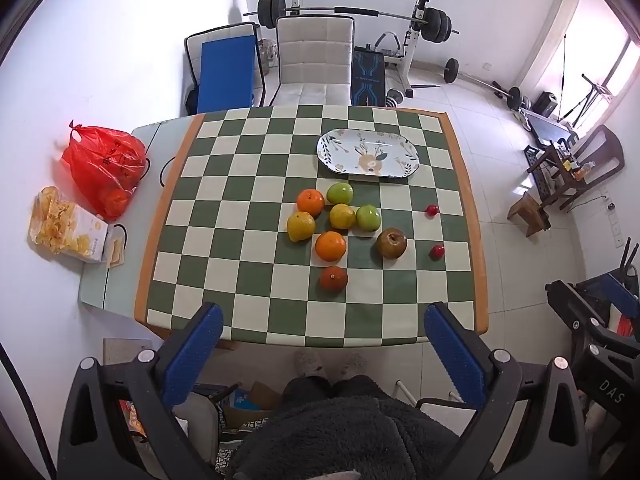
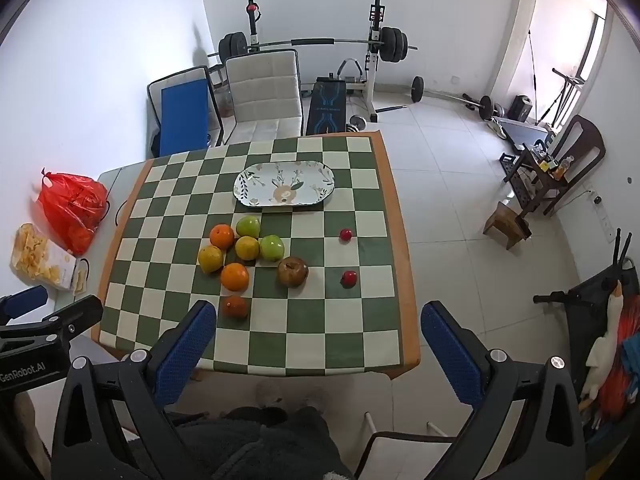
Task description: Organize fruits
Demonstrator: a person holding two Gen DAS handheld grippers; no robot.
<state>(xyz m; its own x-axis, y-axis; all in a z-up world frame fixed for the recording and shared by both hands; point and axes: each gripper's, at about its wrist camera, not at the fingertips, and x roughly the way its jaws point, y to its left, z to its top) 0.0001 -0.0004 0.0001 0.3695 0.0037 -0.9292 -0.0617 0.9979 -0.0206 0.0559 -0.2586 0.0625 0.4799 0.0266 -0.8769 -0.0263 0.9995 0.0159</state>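
A: Fruits lie loose on your checkered bench [image 1: 240, 152]: three oranges [image 1: 330, 245], two green apples [image 1: 368, 218], two yellowish citrus [image 1: 301, 226], one brown russeted pear-like fruit [image 1: 391, 243] and two small red fruits [image 1: 437, 251] set apart to the right.

B: And the containers you see?

A: Your oval floral plate [image 1: 368, 155] beyond the cluster holds nothing. Off the cloth at left, a red plastic bag [image 1: 102, 164] holds orange fruit.

B: Your tools?

A: Your left tool [image 1: 322, 324] and right tool [image 2: 318, 322] both stand fully spread above the near bench edge, gripping nothing.
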